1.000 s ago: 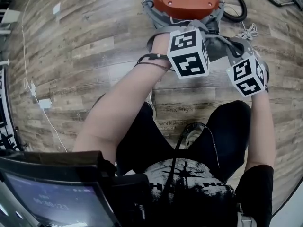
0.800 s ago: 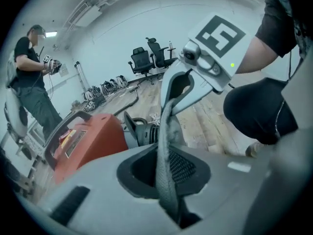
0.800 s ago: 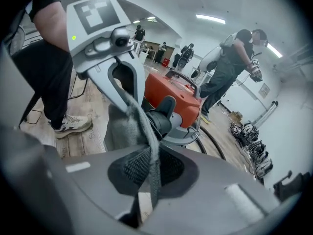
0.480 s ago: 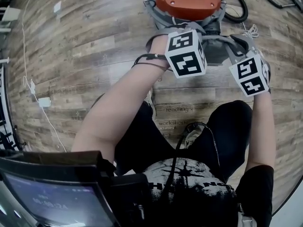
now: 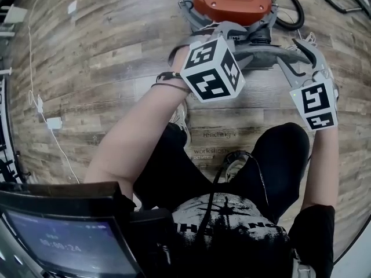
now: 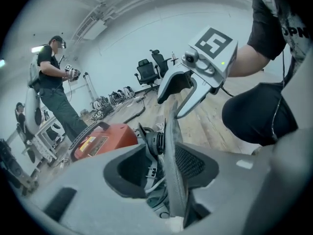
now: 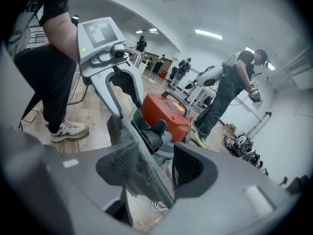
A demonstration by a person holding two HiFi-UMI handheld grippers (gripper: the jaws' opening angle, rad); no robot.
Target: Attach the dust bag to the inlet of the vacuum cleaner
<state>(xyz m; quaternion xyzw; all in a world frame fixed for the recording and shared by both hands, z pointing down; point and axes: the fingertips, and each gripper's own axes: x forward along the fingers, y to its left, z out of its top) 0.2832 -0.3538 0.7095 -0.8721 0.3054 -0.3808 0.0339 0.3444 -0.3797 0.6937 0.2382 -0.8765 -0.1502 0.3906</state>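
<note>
Head view: the vacuum (image 5: 232, 0), orange-topped, stands on the wood floor (image 5: 104, 57) at 12 o'clock. A black hose (image 5: 293, 10) loops off its 3 o'clock side. Both grippers reach in toward its 6 o'clock side.

Bag (image 6: 172, 151): dark grey, seen edge-on, upright. It sits against the black ribbed inlet (image 6: 154, 143) on the vacuum's near side. Whether it is fully seated on the inlet cannot be told.

Left gripper (image 6: 164, 173): jaws wide, having just been opening. The bag's edge stands between them, close to the pad at 3 o'clock. A clear gap separates it from the pad at 9 o'clock. No pinch is evident.

Right gripper (image 7: 156, 168): jaws wide, likewise just opening. The bag's edge runs between them, lying close along the mesh pad at 9 o'clock. Open space shows before the pad at 3 o'clock. No pinch is evident.

The two grippers face each other across the bag, left at its 9 o'clock, right at its 3 o'clock in the head view.

Surroundings: another person (image 6: 54, 82) stands at 9 o'clock in the left gripper view, well apart from the vacuum.
</note>
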